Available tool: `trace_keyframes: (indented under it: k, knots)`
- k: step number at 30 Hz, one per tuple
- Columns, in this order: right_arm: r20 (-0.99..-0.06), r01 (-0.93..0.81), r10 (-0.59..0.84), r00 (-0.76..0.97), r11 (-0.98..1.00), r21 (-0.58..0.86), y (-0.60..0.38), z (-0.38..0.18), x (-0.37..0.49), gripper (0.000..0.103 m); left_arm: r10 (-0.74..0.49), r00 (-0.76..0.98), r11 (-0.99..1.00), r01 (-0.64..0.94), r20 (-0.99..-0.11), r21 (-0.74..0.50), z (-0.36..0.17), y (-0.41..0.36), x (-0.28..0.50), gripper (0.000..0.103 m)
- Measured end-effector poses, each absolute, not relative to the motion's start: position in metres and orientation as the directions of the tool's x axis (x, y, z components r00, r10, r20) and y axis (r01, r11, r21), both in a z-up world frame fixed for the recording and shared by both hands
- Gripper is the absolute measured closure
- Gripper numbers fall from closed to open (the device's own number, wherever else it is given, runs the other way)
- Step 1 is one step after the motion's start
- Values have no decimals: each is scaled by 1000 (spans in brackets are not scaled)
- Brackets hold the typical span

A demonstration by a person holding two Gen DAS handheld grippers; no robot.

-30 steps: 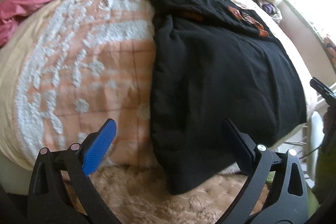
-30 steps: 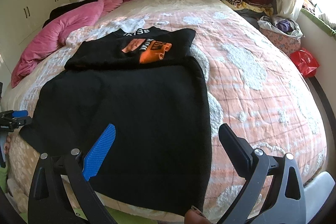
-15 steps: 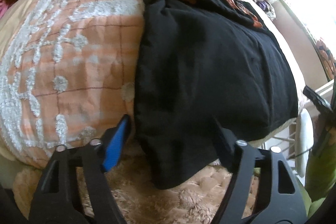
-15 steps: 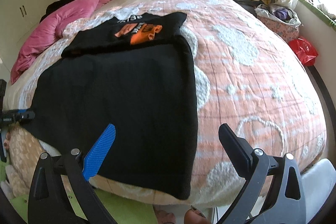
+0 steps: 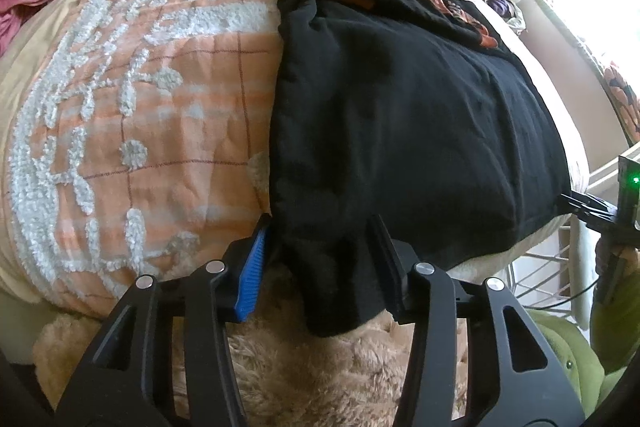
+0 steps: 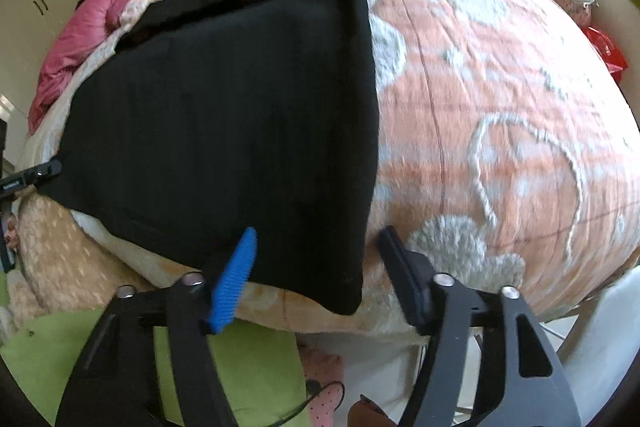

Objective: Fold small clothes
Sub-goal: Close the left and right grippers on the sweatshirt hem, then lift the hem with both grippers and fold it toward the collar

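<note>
Both hand-held grippers, left (image 5: 320, 251) and right (image 6: 316, 259), half-closing, straddle the black garment's (image 5: 400, 127) corners.

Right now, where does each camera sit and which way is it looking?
Left wrist: rides the left gripper, aimed down at the black garment's near left corner; both fingers straddle that corner.
Right wrist: rides the right gripper, aimed down at the garment's near right corner; its fingers straddle it, a toe shows below.
Shared: the black garment, the peach bedspread, and each view catches the other gripper at its edge.
</note>
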State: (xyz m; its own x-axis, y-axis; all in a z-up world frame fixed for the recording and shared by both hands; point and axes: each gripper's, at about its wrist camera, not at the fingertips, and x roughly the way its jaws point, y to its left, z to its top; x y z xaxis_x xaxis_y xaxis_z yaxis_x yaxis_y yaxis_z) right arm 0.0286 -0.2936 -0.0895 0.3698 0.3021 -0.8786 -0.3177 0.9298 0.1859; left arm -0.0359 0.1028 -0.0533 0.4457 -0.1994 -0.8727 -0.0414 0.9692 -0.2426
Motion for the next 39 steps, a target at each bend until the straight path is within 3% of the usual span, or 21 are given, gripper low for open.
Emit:
trace_keyframes:
  k: [3, 9, 13, 16, 17, 23, 39]
  knots:
    - [-863, -377, 321, 391, 911, 168, -288, -84, 20, 95, -202, 439, 968, -49, -875, -247, -56, 103, -37, 64]
    - [-750, -472, 473, 463, 847, 243, -283, -45, 11, 95, -191, 431, 972, -43, -882, -231, -56, 100, -37, 65]
    - [-635, -480, 543, 550, 827, 291, -294, -12, 14, 96, -175, 446, 974, -55, -878, -222, -53, 101, -33, 83]
    - [-577, -465, 552, 602, 830, 308, -299, 3, 19, 96, -188, 465, 969, -55, -865, -240, -48, 106, -35, 90]
    - [-561, -457, 546, 622, 835, 306, -300, 7, 21, 96, -204, 473, 966, -46, -857, -255, -46, 106, -36, 100]
    - [-515, -420, 518, 683, 855, 304, -309, 17, 32, 96, -270, 573, 943, -6, -774, -333, -10, 111, -32, 101]
    - [-394, -386, 461, 795, 886, 258, -306, 59, 77, 96, -272, 719, 900, -46, -639, -434, 54, 148, 19, 101]
